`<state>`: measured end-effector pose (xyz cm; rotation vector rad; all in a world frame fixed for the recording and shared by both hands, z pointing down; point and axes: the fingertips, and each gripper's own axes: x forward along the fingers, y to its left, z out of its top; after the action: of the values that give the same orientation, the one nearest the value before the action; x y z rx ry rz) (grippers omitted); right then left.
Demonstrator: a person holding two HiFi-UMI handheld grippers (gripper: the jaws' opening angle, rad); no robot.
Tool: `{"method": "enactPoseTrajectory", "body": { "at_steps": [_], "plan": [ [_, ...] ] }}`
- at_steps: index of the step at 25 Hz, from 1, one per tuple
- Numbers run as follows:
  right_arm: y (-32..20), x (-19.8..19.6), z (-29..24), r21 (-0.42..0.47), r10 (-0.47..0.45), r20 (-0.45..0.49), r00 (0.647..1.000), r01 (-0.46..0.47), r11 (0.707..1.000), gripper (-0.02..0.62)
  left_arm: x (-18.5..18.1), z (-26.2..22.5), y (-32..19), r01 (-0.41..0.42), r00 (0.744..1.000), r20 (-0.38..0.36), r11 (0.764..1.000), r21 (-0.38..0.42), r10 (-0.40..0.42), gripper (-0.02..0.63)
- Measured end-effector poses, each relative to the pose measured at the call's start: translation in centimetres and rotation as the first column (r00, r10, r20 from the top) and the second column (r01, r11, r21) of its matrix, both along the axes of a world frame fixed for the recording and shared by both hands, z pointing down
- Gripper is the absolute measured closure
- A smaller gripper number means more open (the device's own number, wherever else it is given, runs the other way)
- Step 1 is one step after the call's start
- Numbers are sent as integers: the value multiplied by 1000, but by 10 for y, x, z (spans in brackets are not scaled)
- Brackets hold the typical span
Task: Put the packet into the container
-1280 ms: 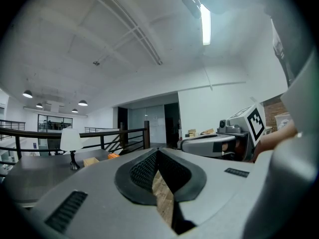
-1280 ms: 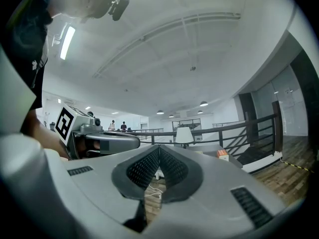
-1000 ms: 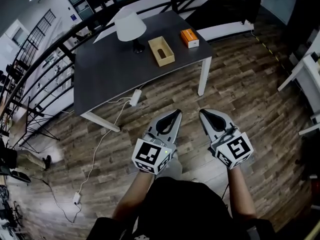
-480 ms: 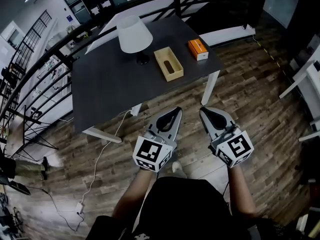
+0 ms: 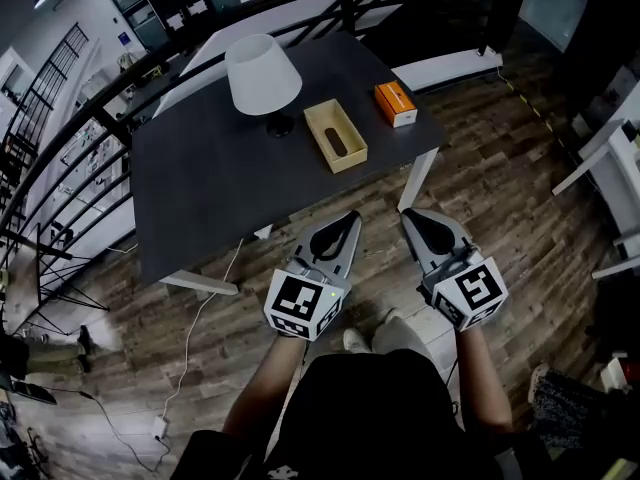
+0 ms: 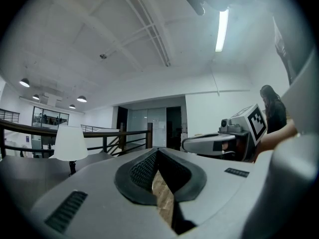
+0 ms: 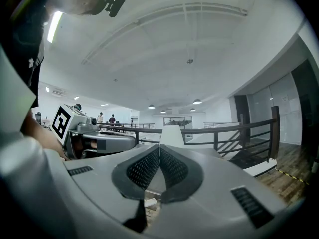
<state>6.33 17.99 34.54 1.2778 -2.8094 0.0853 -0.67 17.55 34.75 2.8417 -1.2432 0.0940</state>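
One dark worktop [image 5: 200, 188] stands on the wood-plank floor [image 5: 500, 188] and carries three things, one of each. Furthest left is a single lamp [image 5: 263, 73] with a white shade and a dark foot, set back from the near edge at about the middle of the worktop's length. To its right lies one open-topped wooden container [image 5: 335, 135], a long narrow box close to the near edge and turned at a slant to it. Further right is the one orange packet [image 5: 395, 103], lying flat by the right edge close to the near right corner, apart from the container and outside it. A black railing [image 5: 120, 98] runs along the far side of the worktop. One white cable [image 5: 205, 318] trails across the floor beneath the left end. In front of the near edge, over the floor and clear of the worktop, the person holds two grippers side by side, both pointing toward the worktop. The left gripper [image 5: 352, 216] has its jaw tips pressed together with nothing between them; only floor shows through the gap behind the tips. The right gripper [image 5: 408, 213], just beside it, is likewise closed tip to tip and holds nothing. Each gripper carries one cube with square markers at its rear.
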Motion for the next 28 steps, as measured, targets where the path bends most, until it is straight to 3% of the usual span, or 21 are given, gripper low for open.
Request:
{"method": "enactPoseTrajectory", "body": {
  "at_steps": [10,28],
  "plan": [
    [-61,4,8,-1,-3,10,1000,4,1000,589,4,12,-55,11,1000,2,1000,-8,-11,600],
    [-273,31,19,-40,-50,29,998,51,998,589,22,12,-256,88,995,48,995,-35,-86,600]
  ]
}}
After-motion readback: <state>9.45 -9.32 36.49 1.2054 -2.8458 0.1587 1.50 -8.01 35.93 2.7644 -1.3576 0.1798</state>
